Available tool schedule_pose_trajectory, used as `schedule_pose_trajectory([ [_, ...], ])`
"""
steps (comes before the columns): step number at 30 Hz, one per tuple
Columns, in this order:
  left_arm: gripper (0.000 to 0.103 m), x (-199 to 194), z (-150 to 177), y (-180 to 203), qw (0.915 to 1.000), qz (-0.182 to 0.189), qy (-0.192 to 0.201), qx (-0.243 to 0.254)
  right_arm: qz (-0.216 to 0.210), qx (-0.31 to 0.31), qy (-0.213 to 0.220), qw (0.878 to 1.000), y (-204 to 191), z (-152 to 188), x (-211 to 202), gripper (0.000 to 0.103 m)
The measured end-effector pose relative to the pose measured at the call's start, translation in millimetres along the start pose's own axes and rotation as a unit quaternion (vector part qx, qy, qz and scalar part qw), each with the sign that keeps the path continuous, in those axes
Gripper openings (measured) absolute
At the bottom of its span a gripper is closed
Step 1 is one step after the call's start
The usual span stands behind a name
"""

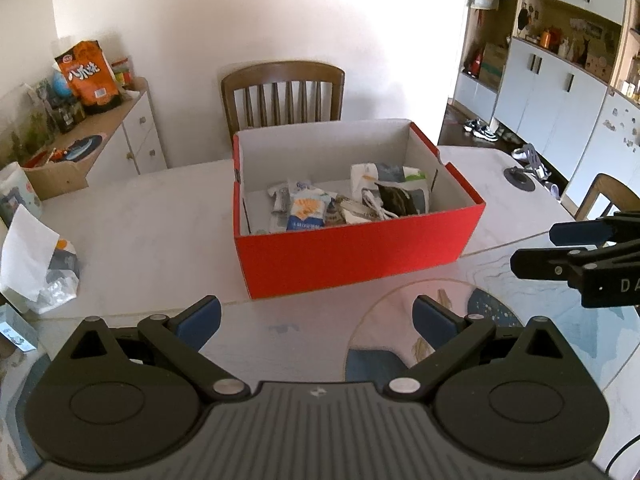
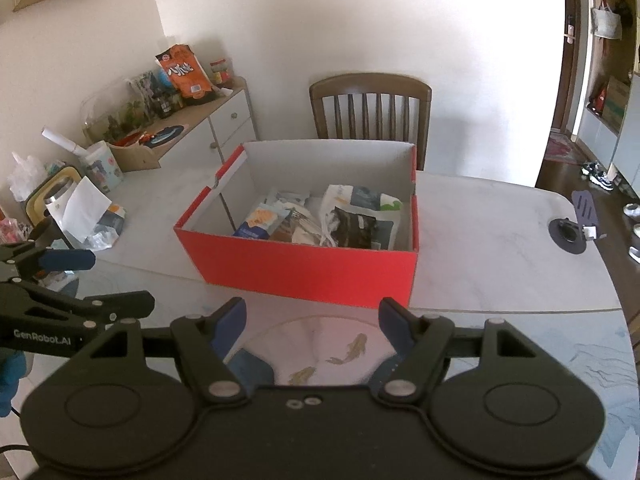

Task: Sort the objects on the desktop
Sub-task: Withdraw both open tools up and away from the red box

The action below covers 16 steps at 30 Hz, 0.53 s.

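Red box (image 1: pixel 360 256), 12 o'clock, held packets (image 1: pixel 308 208). Left gripper (image 1: pixel 318 314) and right gripper (image 2: pixel 312 316): both wide, empty. Risk: a jaw catching the rim, shoving the box.

The red box (image 1: pixel 360 256) stands open-topped mid-table — reachable from above, though packets (image 2: pixel 320 220) cover its floor. Bare tabletop (image 2: pixel 480 240) lies to its right and near side. Far behind, a chair (image 1: pixel 283 92) blocks; to the left, a crumpled bag (image 1: pixel 36 264) crowds the table edge.
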<state>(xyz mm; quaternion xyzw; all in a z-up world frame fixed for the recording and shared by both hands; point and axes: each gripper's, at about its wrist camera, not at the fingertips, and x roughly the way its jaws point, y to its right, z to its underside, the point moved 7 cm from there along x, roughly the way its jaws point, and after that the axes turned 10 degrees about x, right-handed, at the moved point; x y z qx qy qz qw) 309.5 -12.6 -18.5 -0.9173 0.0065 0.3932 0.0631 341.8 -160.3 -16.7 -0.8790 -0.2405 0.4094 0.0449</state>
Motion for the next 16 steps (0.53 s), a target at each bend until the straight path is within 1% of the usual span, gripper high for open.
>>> schedule_pose_trajectory([
  [3, 0.102, 2.3, 2.6, 3.0, 1.0000, 0.004, -0.004, 0.002, 0.004, 0.003, -0.002, 1.000, 3.0, 2.1, -0.9, 0.073],
  [9, 0.102, 3.6, 2.8, 4.4, 1.0000, 0.000, -0.004, 0.008, 0.008, 0.008, -0.006, 1.000, 8.6, 4.8, 0.3, 0.073],
  [16, 0.102, 6.4, 0.8, 3.1, 0.9999, 0.011, -0.006, 0.002, 0.016, 0.015, -0.008, 1.000, 17.4, 5.8, 1.5, 0.073],
])
